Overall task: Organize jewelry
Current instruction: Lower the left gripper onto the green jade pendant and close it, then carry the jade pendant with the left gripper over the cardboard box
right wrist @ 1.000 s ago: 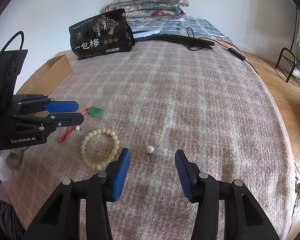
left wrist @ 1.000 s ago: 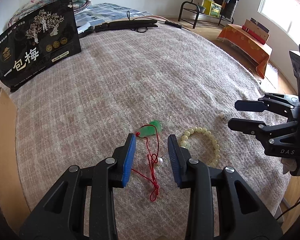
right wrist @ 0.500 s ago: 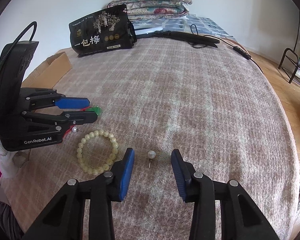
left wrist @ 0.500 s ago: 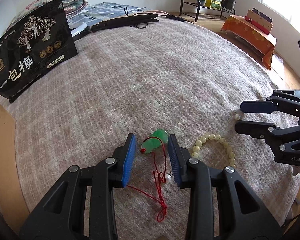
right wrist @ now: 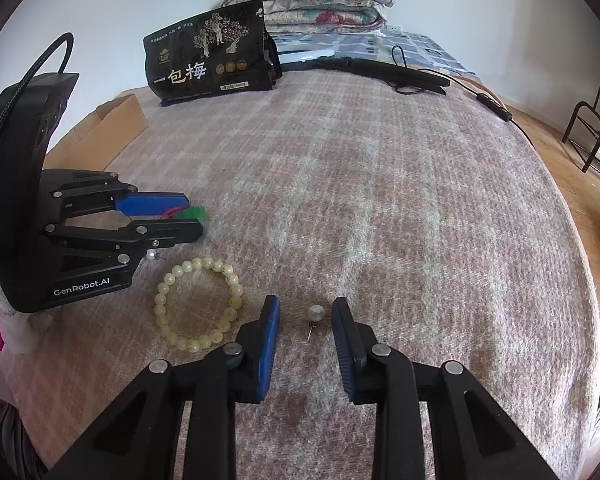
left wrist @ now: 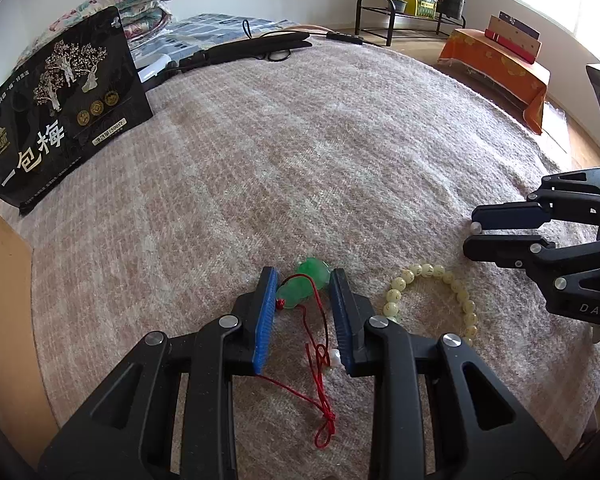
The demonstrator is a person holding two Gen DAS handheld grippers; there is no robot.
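Observation:
A green jade pendant [left wrist: 305,285] on a red cord [left wrist: 320,364] lies on the pinkish blanket [left wrist: 300,152]. My left gripper [left wrist: 303,280] is open, its blue pads on either side of the pendant; it also shows in the right wrist view [right wrist: 192,216]. A second pearl earring [left wrist: 333,358] lies by its right finger. A pale yellow bead bracelet [right wrist: 198,304] lies flat between the grippers. My right gripper [right wrist: 305,309] is open around a pearl stud earring [right wrist: 315,314], which rests on the blanket; the gripper also shows in the left wrist view [left wrist: 470,236].
A black snack bag [right wrist: 210,54] stands at the blanket's far end beside folded quilts [right wrist: 320,4]. A black hair straightener [right wrist: 388,70] with its cable lies at the back. A cardboard box [right wrist: 112,124] sits at the left edge. An orange-draped table [left wrist: 496,60] stands off the bed.
Both grippers have moved forward and lower: the left now straddles the green pendant, the right now straddles the pearl stud. Both jaws have narrowed slightly.

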